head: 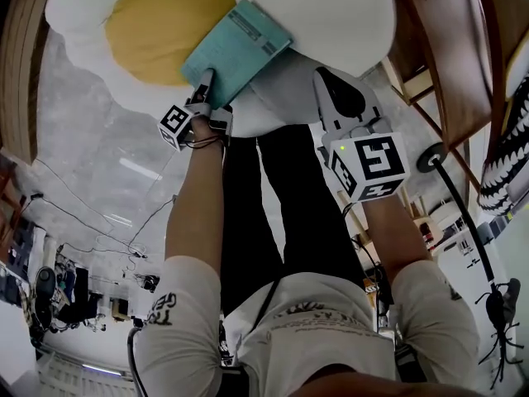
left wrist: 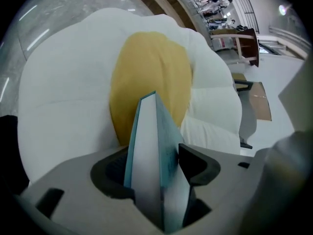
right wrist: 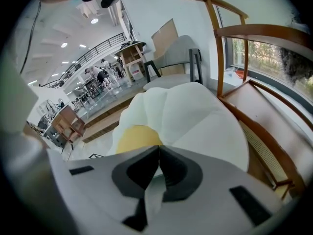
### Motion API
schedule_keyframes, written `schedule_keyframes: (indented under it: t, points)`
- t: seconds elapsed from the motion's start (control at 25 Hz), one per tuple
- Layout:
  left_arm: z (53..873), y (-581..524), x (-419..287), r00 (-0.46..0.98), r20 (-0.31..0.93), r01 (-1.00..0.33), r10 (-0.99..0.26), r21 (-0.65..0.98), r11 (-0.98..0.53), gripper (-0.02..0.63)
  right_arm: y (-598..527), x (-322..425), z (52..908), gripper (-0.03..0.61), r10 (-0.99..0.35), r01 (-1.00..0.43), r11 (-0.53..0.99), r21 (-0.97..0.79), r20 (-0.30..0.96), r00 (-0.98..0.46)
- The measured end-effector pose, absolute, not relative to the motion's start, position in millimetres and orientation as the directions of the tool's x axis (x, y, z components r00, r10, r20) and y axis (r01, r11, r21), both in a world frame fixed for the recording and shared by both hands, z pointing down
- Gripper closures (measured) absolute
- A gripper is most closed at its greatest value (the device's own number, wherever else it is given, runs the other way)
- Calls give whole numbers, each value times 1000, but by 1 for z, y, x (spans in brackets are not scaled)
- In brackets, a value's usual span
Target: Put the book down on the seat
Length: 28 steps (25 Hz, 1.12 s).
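Observation:
A teal book (head: 240,48) lies tilted on a fried-egg cushion (head: 331,15), half over its yellow centre (head: 157,23). The cushion covers the seat of a wooden chair (head: 446,64). My left gripper (head: 207,85) is at the book's near corner. In the left gripper view the book (left wrist: 149,151) stands edge-on between the jaws of the left gripper (left wrist: 154,165), which are spread around it and loose, over the cushion (left wrist: 63,106). My right gripper (head: 324,74) hovers over the cushion's near edge, shut with nothing held. In its own view the right gripper (right wrist: 158,153) has tips that meet above the cushion (right wrist: 195,116).
The person's legs in black trousers (head: 281,197) stand right before the seat. The chair's wooden arm and back frame (right wrist: 254,31) rise at the right. A black stand with a round foot (head: 430,157) and a striped object (head: 508,155) are at the right. Cables lie on the floor at left (head: 124,222).

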<state>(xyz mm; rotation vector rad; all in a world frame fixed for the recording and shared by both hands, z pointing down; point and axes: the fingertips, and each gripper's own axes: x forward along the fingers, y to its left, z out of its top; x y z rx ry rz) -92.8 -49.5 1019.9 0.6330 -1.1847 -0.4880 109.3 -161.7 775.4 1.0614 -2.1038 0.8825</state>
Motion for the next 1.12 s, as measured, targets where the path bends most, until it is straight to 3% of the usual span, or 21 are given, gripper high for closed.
schedule_keyframes:
  t: [0.12,0.36,0.8,0.84,0.92,0.96,1.04,1.12]
  points:
    - [1032,-47,-90,326,709,-10,-626,665,747,311,-160,112,780,551,-430,-847,451,-282,763,-483]
    - [1033,-45,-106,312,763,-209,-567,637,742,282,-161,103,781,551,-427,-846,442,-297,760,-490]
    - [1000,-32,-150,271,790,-333,-550,613,716,281,-173,87,754,551,-448,-831,475,-289,733,-512]
    - [995,-33,-155,259,796,-359,-547,605,710,307,-174,85,750,551,-450,-829,479,-290,729,-515]
    - [985,-34,-165,225,819,-432,-528,570,699,479,-176,80,740,551,-451,-824,482,-298,722,-525]
    - [980,-33,-170,210,832,-469,-513,546,694,535,-176,77,736,551,-451,-821,484,-302,718,-530]
    - [970,-32,-177,191,853,-537,-485,504,676,591,-175,73,726,551,-452,-818,488,-306,713,-537]
    - [958,-37,-179,182,858,-610,-480,482,630,592,-174,70,717,551,-455,-816,492,-303,710,-538]
